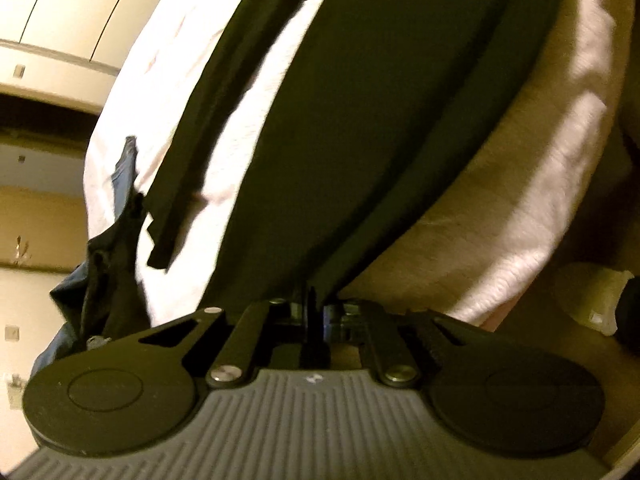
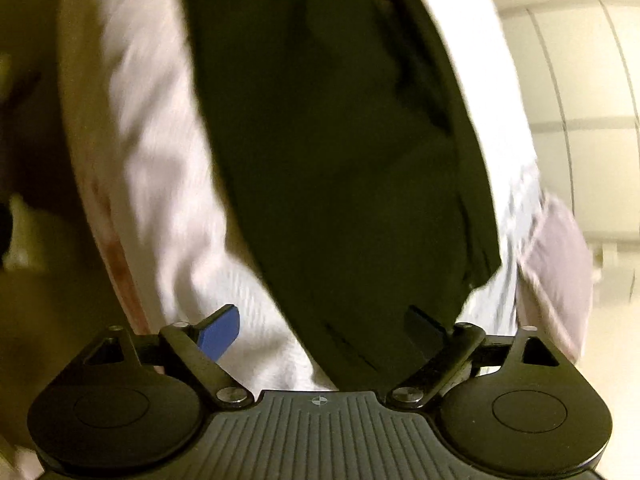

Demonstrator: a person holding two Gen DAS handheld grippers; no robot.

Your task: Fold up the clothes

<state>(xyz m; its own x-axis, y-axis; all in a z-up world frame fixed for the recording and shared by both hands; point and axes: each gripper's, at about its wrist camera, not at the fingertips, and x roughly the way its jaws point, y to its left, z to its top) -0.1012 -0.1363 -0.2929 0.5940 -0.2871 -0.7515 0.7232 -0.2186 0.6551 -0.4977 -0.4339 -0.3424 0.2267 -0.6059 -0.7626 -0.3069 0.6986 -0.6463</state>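
Note:
A dark garment lies stretched over a white bed sheet. In the left wrist view my left gripper is shut on the garment's near edge, the cloth rising taut from between its fingers. In the right wrist view the same dark garment runs up the middle of the white sheet. My right gripper is open, its blue-padded left finger and dark right finger spread wide on either side of the garment's near end. The view is blurred.
More clothing, blue and dark, hangs off the bed's left edge. A grey-pink cloth lies at the bed's right side. Cream cabinet panels stand beyond the bed. A pale object lies by the bed's near right edge.

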